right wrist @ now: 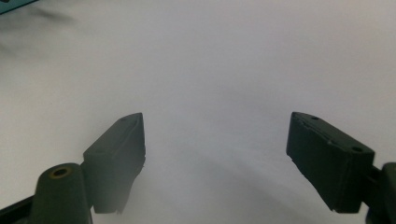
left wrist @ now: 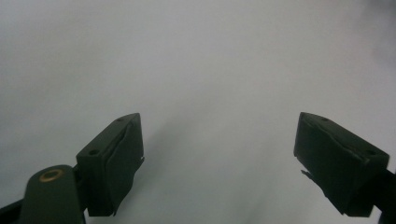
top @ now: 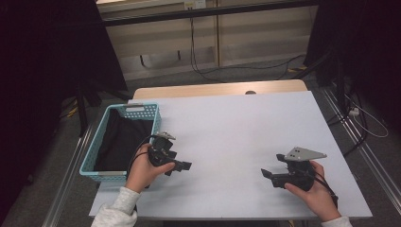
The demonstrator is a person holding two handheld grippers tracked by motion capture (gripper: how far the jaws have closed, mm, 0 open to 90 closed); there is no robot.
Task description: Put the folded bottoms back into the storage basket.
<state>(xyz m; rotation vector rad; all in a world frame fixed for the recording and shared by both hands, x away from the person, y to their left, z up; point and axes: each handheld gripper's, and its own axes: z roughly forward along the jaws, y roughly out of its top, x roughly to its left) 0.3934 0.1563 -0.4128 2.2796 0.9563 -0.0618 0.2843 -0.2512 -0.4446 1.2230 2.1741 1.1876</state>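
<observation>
A basket with a dark cloth in it sits at the table's left edge; the left gripper lies just right of it, the right gripper well apart.

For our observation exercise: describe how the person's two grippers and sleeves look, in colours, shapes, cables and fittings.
Both grippers are black with blocky, wedge-shaped jaws. The left gripper trails a black cable; a brass-ringed hole sits by one jaw. The right gripper carries a grey three-cornered plate on top. The sleeves are light, whitish knit.

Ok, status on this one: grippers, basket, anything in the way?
Left gripper open, empty. Right gripper open, empty. Blue basket holds black cloth. White table unobstructed.
</observation>
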